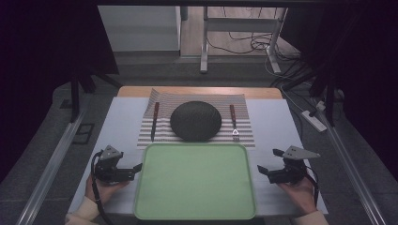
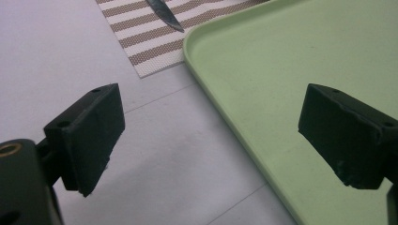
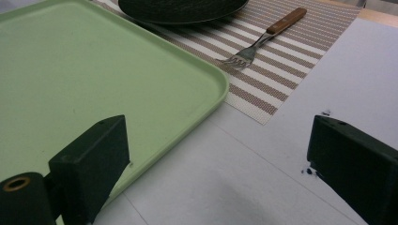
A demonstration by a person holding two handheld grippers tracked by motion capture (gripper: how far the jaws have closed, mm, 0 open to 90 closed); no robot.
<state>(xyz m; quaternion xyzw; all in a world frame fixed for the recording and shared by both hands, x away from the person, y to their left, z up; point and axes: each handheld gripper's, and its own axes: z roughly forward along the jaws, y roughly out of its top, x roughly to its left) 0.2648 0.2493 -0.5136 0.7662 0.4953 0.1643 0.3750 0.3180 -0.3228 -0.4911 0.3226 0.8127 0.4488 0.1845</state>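
A light green tray (image 1: 155, 206) lies at the near middle of the table, with nothing on it. Behind it a striped placemat (image 1: 244, 133) carries a dark round plate (image 1: 195, 120), a knife (image 1: 154, 121) on its left and a wooden-handled fork (image 1: 233, 121) on its right. My left gripper (image 1: 136, 167) rests open just left of the tray, its jaws straddling the tray's edge (image 2: 225, 117). My right gripper (image 1: 268, 162) stands open just right of the tray, jaws wide over the tray's corner (image 3: 206, 98) and the bare table. The fork (image 3: 263, 40) lies beyond it.
The white table top (image 1: 277, 122) has bare strips to either side of the tray and mat. A power strip (image 1: 313, 119) and cables lie on the floor at the right. Metal rails run along both sides of the table.
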